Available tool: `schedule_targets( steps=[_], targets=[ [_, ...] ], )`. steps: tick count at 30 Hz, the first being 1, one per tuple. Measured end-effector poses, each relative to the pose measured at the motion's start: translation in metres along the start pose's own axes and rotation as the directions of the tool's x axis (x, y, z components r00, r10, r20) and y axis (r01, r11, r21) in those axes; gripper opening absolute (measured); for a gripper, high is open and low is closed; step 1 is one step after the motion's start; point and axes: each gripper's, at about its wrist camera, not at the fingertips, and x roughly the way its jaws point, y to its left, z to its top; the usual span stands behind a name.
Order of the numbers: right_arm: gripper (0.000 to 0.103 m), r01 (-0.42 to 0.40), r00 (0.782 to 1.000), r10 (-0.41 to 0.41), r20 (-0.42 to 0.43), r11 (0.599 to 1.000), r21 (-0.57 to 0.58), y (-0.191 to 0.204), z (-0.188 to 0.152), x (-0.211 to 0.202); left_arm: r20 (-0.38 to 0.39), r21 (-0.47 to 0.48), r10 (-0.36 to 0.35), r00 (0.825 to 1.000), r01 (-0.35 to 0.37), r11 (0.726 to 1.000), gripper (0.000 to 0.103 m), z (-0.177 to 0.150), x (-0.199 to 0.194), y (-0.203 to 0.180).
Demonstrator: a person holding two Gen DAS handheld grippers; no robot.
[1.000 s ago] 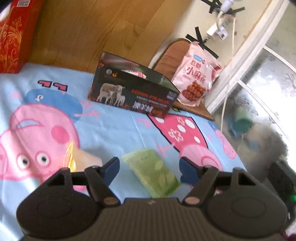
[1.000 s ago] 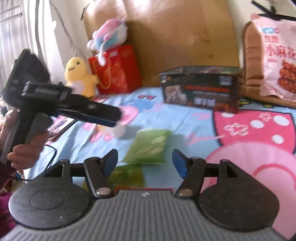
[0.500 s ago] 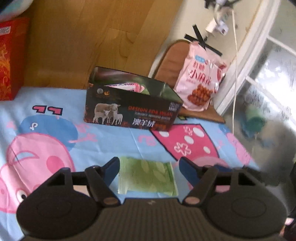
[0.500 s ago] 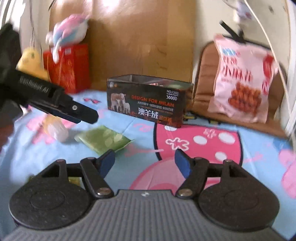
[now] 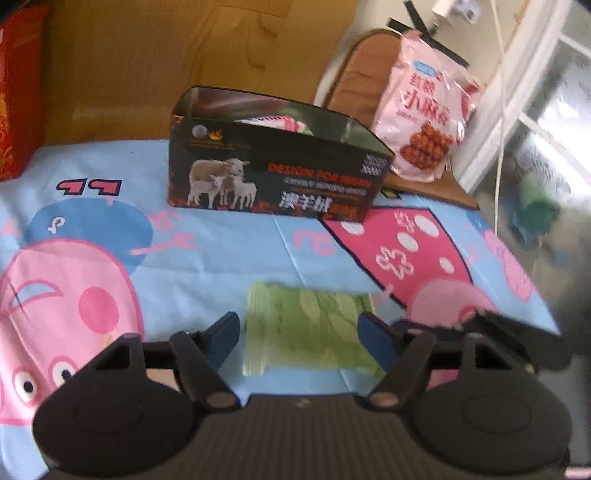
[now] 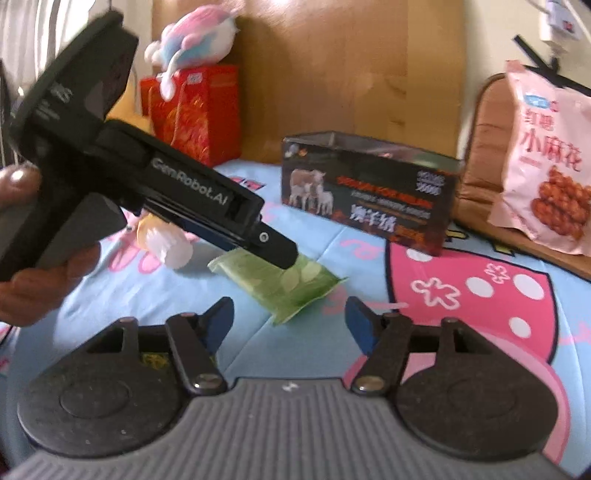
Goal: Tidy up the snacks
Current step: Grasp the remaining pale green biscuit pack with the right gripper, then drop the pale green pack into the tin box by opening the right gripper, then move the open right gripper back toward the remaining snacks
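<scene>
Left wrist view: L gripper (image 5: 299, 334) low over the cartoon sheet (image 5: 221, 254), fingers spread wide, nothing between them but air.
Green snack packet (image 5: 308, 328): flat on sheet, lying in the gap between L fingertips (image 5: 223, 334), no visible contact w/ either.
Dark box (image 5: 273, 177): open top, sheep print on front, farther back on sheet, well apart from packet; pink-wrapped item (image 5: 275, 121) poking up inside.
Pink snack bag (image 5: 424, 122): upright behind box, leaning on brown cushion (image 5: 360, 74), just right of box.
Red gift bag (image 5: 18, 103): far left edge.
Right wrist view: R gripper (image 6: 290, 325) also spread apart, empty, hovering near sheet.
L gripper from this side (image 6: 273, 251): tip right over packet (image 6: 284, 286); touching or not, can't tell.
Pale wrapped snack (image 6: 164, 242): on sheet, left of green packet, partly hidden by L gripper body.
Plush toy (image 6: 192, 33): atop red gift bag (image 6: 199, 110), back left.
</scene>
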Motion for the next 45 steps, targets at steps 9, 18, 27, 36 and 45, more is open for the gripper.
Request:
schedule_targets(
  steps=[9, 18, 27, 36, 45],
  targets=[
    [0.039, 0.002, 1.0, -0.002, -0.002, 0.998, 0.063, -0.015, -0.006, 0.012, -0.044, -0.008, -0.088, 0.995, 0.088, 0.996, 0.056, 0.007, 0.016, -0.015],
    [0.036, 0.06, 0.984, -0.068, 0.163, 0.997, 0.055, -0.029, 0.02, -0.018, 0.126, 0.037, -0.137, 0.982, 0.134, 0.99, 0.056, 0.059, -0.015, -0.028],
    [0.037, 0.151, 0.947, -0.16, 0.28, 0.987, 0.053, -0.072, 0.077, 0.03, 0.218, -0.022, -0.054, 0.975, 0.06, 0.998, 0.065, 0.133, 0.032, -0.021],
    [0.079, 0.139, 0.916, -0.205, 0.345, 0.968, 0.207, -0.105, 0.047, 0.028, 0.293, -0.101, -0.108, 0.95, 0.143, 0.985, 0.065, 0.112, 0.0, 0.008],
    [0.1, 0.019, 0.847, -0.148, 0.51, 0.968, 0.25, -0.094, 0.049, -0.004, 0.405, -0.147, 0.106, 0.908, -0.049, 0.988, 0.077, 0.021, -0.103, 0.054]
  ],
)
